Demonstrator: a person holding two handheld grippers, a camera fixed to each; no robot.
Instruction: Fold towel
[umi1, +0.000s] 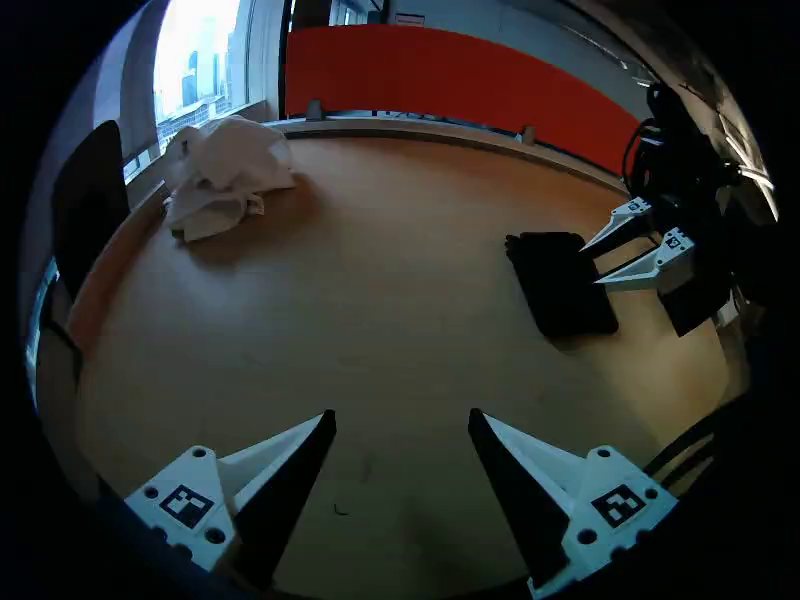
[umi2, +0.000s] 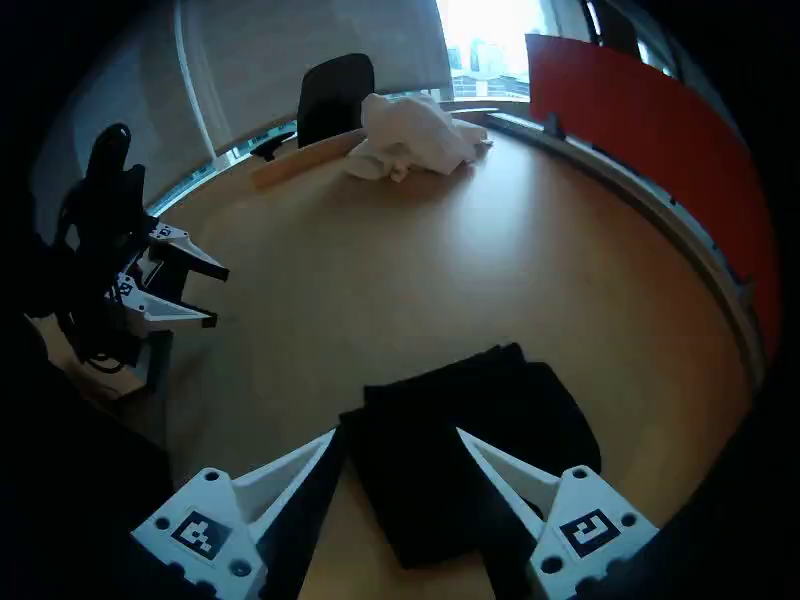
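**Right tongs** (umi2: 398, 435): jaws wide, holding nothing. The two fingers sit either side of the near end of the black towel (umi2: 470, 450), low over it. The towel lies on the counter (umi2: 420, 290) as a thick folded pad.

**Risk:** If these jaws closed from here, they would likely pinch only the upper layers. A lift would then peel the pad open and spoil the fold. A low sideways move could also drag the pad askew, since cloth probably slides easily on smooth wood.

**Left tongs** (umi1: 400, 415): jaws wide and empty, over bare counter, well apart from the towel. A careless reach toward the right tongs could bring the two together over the pad.

**Farther off:** A crumpled white cloth (umi1: 225, 170) sits at the far edge by the window, near a chair (umi1: 85, 200). A red screen (umi1: 450, 80) lines the back edge.

**Pose:** Both tongs are held low, tilted down toward the counter. In the right gripper view the left tongs point toward the middle of the counter.
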